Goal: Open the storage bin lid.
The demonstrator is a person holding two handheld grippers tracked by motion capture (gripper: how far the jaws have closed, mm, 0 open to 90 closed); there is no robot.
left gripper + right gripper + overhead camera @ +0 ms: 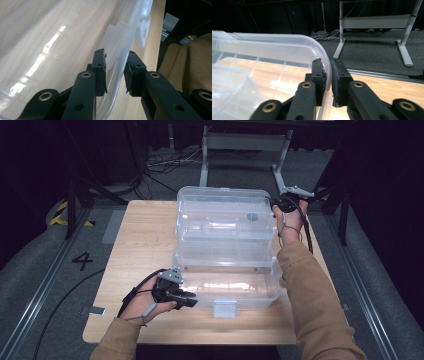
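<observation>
Storage box (226, 270): clear, colourless plastic, lid (225, 212) likewise, with a grey round mark. Grippers (192, 301) (276, 206): black, brass-coloured rivets. Table (140, 245): pale wood grain. Sleeves (310, 295): tan. Floor (30, 270): grey, yellow-black hazard stripes.

A clear plastic box (227, 287) is seen on a wooden table (140, 240), with its lid (225, 212) stood open at the far side and a latch (224, 309) shown on its near wall. The left gripper (187, 299) is held at the box's near left corner, and the right gripper (281, 205) is held at the far right corner of the lid. A tan sleeve (312, 295) is laid along the right side of the box.
</observation>
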